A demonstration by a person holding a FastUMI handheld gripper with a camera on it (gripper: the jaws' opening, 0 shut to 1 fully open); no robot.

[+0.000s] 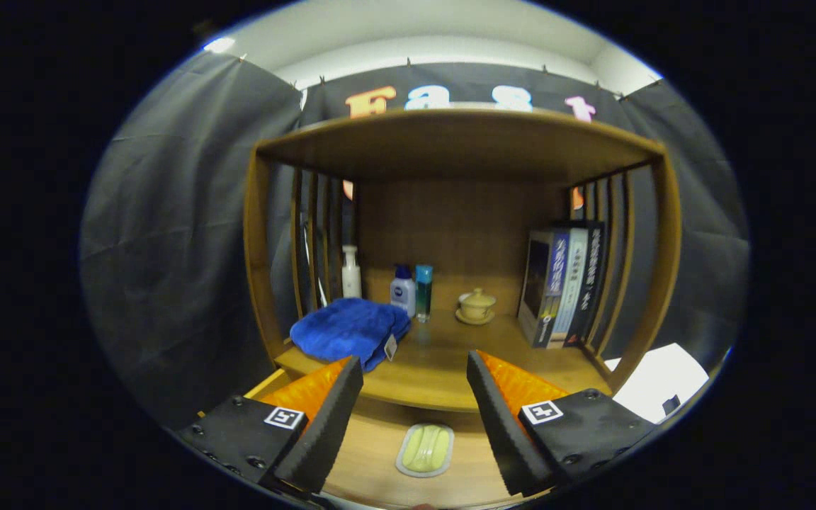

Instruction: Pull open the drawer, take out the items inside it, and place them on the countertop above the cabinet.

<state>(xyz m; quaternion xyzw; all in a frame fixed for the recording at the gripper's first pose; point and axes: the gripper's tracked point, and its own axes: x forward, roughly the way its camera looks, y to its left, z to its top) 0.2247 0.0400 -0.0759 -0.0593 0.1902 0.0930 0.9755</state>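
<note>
My jaws [415, 397] stand wide apart at the bottom of the frame, holding nothing, each finger [323, 425] reaching up toward the middle. Between them, low in the frame, the drawer [380, 453] lies pulled open, and on its wooden floor sits a small pale tray with a yellow-green bar of soap [426, 448], clear of both fingers. Just above the drawer, in the centre of the frame, runs the front edge of the bench [443, 375] on top of the cabinet. A folded blue towel [348, 329] with a small white tag rests on its left side, just beyond my left finger. Behind the towel, toward the back panel, stand a white pump bottle [351, 273], a white bottle with a blue cap [402, 289] and a slim teal bottle [423, 292], the last two close together. Right of centre sits a small cream lidded cup on a saucer [477, 306], apart from the bottles. Further right a set of books [564, 283] stands upright against the slatted side of the wooden shelf unit [457, 142], whose top board spans the upper middle of the frame. At the lower right, outside the unit, lies something white [656, 382] I cannot identify
</note>
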